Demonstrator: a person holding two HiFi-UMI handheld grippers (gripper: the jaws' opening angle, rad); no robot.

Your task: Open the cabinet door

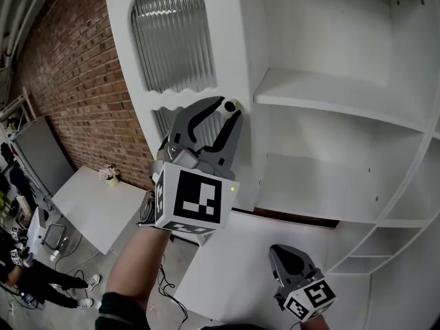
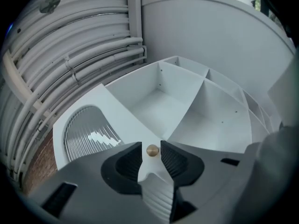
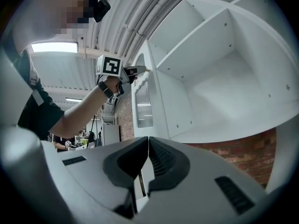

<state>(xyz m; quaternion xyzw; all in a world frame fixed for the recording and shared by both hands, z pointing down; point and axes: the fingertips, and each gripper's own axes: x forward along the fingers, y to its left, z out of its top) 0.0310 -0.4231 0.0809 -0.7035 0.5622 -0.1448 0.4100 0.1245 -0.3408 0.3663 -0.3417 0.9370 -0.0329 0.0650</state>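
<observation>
The white cabinet door (image 1: pixel 230 43), with its arched ribbed-glass pane (image 1: pixel 170 36), stands swung out from the cabinet, whose bare shelves (image 1: pixel 330 98) show inside. A small brass knob (image 1: pixel 232 105) sits on the door's edge. My left gripper (image 1: pixel 228 110) is at the knob. In the left gripper view the knob (image 2: pixel 152 150) lies between the open pads (image 2: pixel 132 158), with a small gap on each side. My right gripper (image 1: pixel 278 253) hangs lower, in front of the cabinet's bottom part. Its jaws (image 3: pixel 147 141) are shut on nothing.
A brick wall (image 1: pixel 75 81) runs along the left behind the door. Below it stand a white table (image 1: pixel 96 205) with a small flower pot (image 1: pixel 108 175) and a person (image 1: pixel 34 273) on the floor. White pipes (image 2: pixel 93 45) run overhead.
</observation>
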